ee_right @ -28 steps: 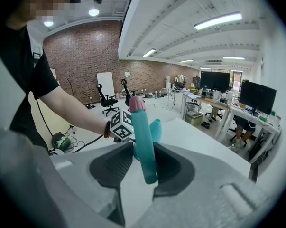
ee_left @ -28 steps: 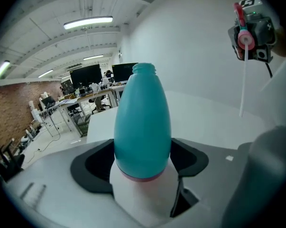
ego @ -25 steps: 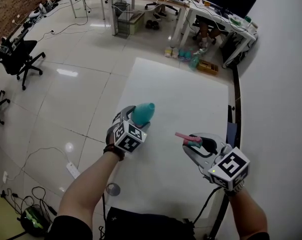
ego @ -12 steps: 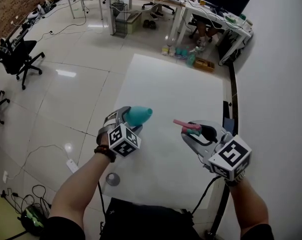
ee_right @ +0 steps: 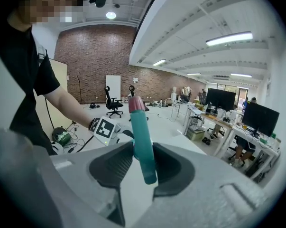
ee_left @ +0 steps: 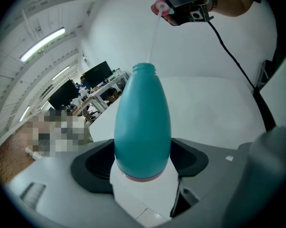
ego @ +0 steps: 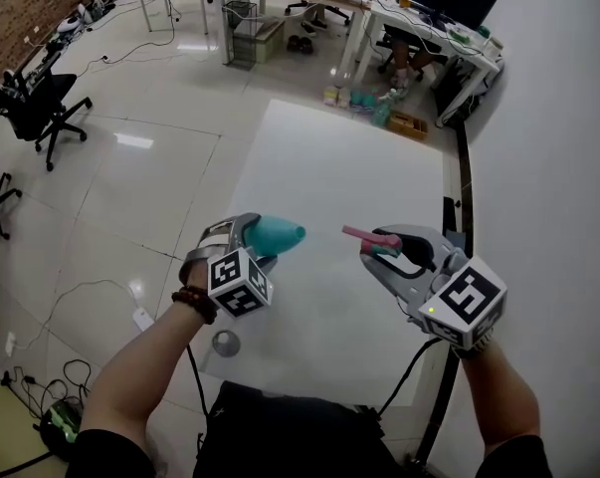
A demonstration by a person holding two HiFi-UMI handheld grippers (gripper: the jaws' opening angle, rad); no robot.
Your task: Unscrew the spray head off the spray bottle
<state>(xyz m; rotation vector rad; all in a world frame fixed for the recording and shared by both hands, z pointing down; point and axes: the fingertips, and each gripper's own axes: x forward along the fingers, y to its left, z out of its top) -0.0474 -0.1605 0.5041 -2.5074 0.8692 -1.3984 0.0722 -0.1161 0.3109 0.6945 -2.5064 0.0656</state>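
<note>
The left claw [ego: 252, 243] is clamped on the base of the one teal spray bottle [ego: 280, 234]. The right claw [ego: 381, 251] is closed on the one detached, pink-tipped spray head [ego: 371, 237]. Both are held apart above the white bench [ego: 339, 157], and a thin dip tube [ee_left: 153, 34] runs from the head to the bottle's open neck. Two black chairs [ego: 41, 108] stand on the floor to the left, clear of the work.

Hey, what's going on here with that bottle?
A person holds a gripper in each hand above a white table. The left gripper is clamped on the teal spray bottle, whose neck is open. The right gripper grips the spray head, which is teal with a pink tip. The head is already off the neck, and its thin tube points toward the bottle's mouth.
</note>
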